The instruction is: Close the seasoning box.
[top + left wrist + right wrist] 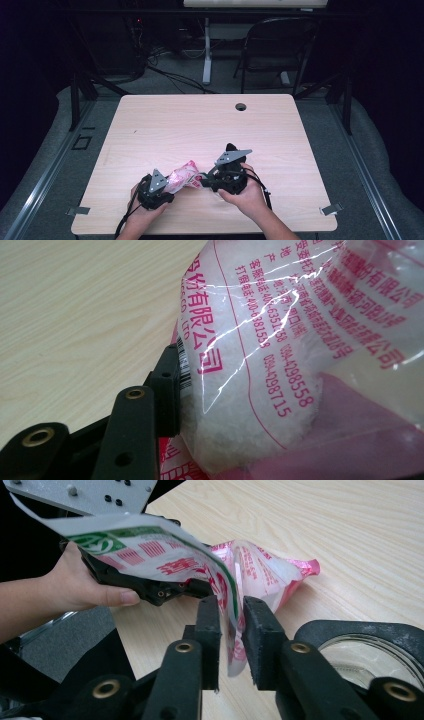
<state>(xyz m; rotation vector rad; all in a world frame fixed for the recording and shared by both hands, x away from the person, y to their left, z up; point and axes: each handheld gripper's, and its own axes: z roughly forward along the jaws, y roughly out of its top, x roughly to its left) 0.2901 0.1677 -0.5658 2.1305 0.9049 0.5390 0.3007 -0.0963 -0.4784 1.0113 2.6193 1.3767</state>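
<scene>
Clear plastic bag with pink print and white granules (280,365): cut off at top, right and bottom edges of left gripper view. Second jaw of left gripper (167,192): hidden behind bag. Round glass jar rim (370,660): partly covered by right gripper (231,630).

- The left tool (167,189) lay low near the near edge of the table, cupped from below and behind by the left hand (145,207), its grey three-cornered plate facing up.
- It pointed to the right and slightly away; in the left gripper view one black jaw pressed against the side of the bag (280,355), clamping it.
- The right tool (205,181) pointed left toward the other, held by the right hand (248,196) with the forearm entering from the bottom edge.
- Its jaws stood slightly parted, the bag's edge hanging loosely between the pads (260,630) without being pinched.
</scene>
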